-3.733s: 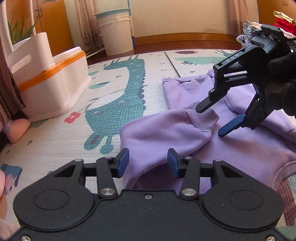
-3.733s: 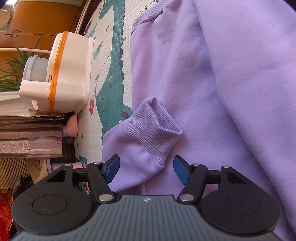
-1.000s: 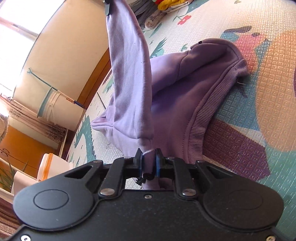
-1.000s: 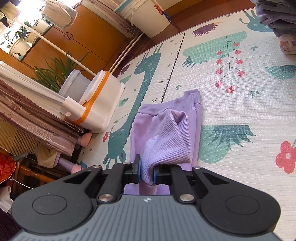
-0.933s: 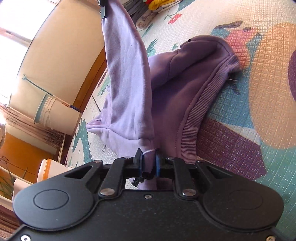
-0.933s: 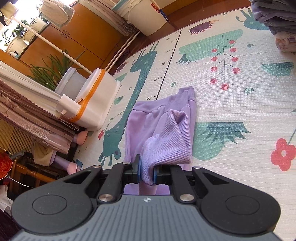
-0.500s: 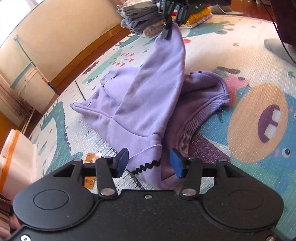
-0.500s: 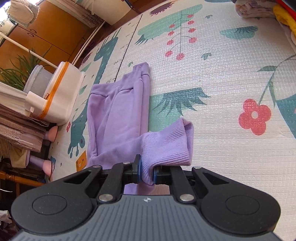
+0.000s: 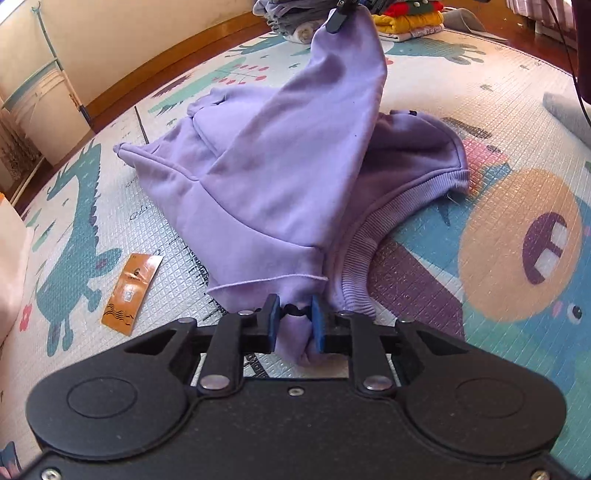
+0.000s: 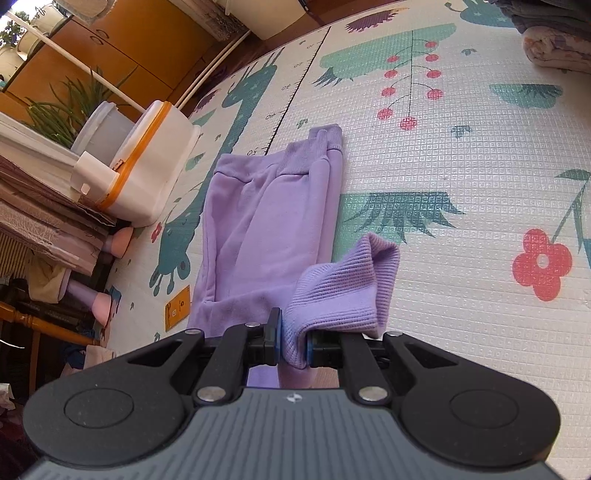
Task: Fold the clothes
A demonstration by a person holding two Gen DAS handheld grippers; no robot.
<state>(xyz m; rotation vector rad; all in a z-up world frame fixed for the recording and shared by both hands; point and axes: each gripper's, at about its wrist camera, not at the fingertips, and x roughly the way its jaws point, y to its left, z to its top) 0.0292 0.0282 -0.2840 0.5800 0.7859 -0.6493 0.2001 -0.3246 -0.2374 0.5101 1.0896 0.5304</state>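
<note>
A lilac sweatshirt (image 9: 266, 177) lies partly spread on the play mat (image 9: 517, 110), its ribbed hem (image 9: 388, 221) curling to the right. My left gripper (image 9: 295, 325) is shut on a bunch of its fabric at the near edge, low over the mat. One sleeve rises from there to the top of the left wrist view, where my right gripper (image 9: 338, 16) holds it up. In the right wrist view my right gripper (image 10: 293, 343) is shut on the ribbed cuff (image 10: 343, 288); the sweatshirt body (image 10: 266, 221) lies flat below it.
An orange packet (image 9: 131, 291) lies on the mat left of the sweatshirt. A white bin with an orange band (image 10: 147, 166) and potted plants stand at the mat's edge. Stacks of folded clothes (image 9: 406, 18) sit at the far side. A grey cloth (image 9: 569, 114) lies right.
Half a second ago my left gripper stood open just short of the fabric; now it has shut on it. My right gripper has kept the cuff, and the raised sleeve leans lower.
</note>
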